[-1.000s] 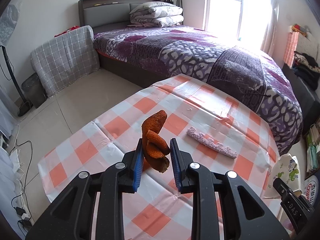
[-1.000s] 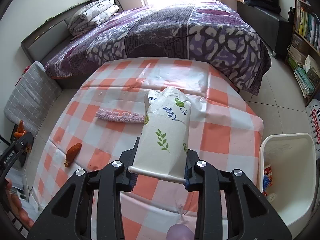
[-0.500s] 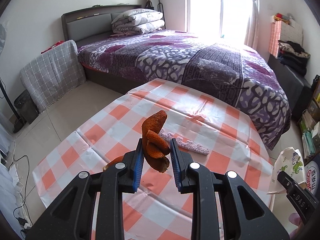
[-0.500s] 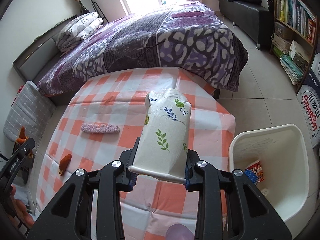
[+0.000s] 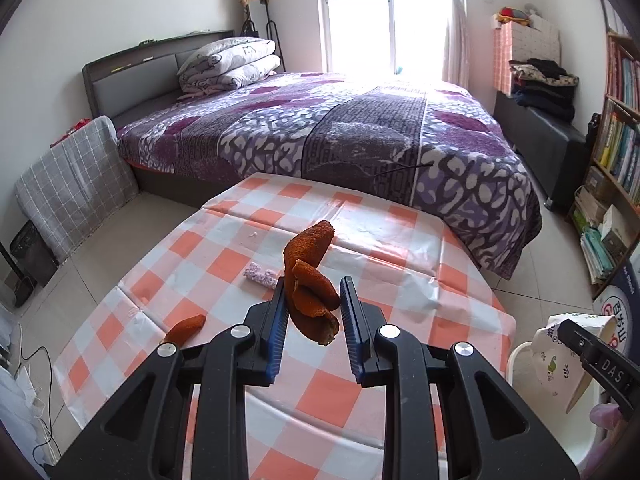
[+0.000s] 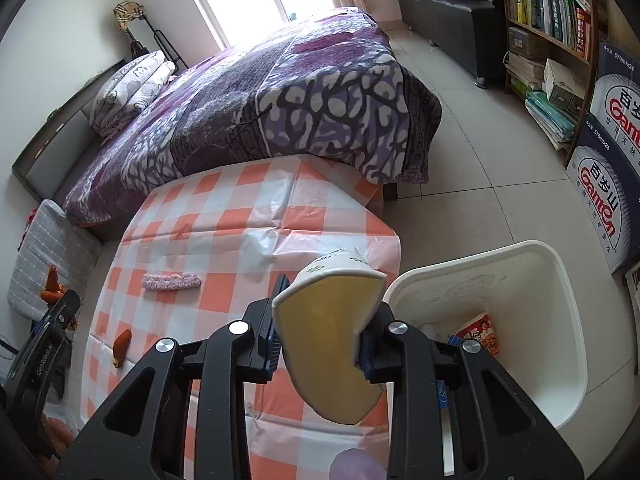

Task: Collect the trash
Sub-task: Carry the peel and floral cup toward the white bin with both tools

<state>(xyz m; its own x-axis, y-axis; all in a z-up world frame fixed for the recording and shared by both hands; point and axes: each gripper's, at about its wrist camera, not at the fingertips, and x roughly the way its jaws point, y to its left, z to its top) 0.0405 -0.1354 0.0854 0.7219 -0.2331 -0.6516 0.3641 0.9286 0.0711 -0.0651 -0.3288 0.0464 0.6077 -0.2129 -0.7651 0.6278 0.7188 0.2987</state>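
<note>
My left gripper [image 5: 312,294] is shut on a curled orange peel [image 5: 308,256], held above the checked tablecloth [image 5: 400,248]. My right gripper [image 6: 326,312] holds a white paper cup with leaf prints [image 6: 328,336]. Its jaws are closing on the cup, which is tipped so its pale inside faces the camera. The cup hangs at the table's right edge, beside the white bin [image 6: 520,256]. On the cloth [image 6: 240,216] lie a second peel piece [image 6: 122,342] and a pink knitted strip [image 6: 171,281]. Both also show in the left wrist view: the peel piece [image 5: 186,326] and the strip [image 5: 260,274].
The bin holds a red wrapper [image 6: 480,332] and other scraps. A bed with a purple cover [image 5: 340,136] stands behind the table. A bookshelf [image 6: 548,12] and printed cartons [image 6: 608,184] line the right wall. A grey checked cushion [image 5: 72,184] leans at the left.
Both grippers have moved right along the table, bringing the bin closer. The cup has tipped over in the right gripper and shows its inside. The peel stays held.
</note>
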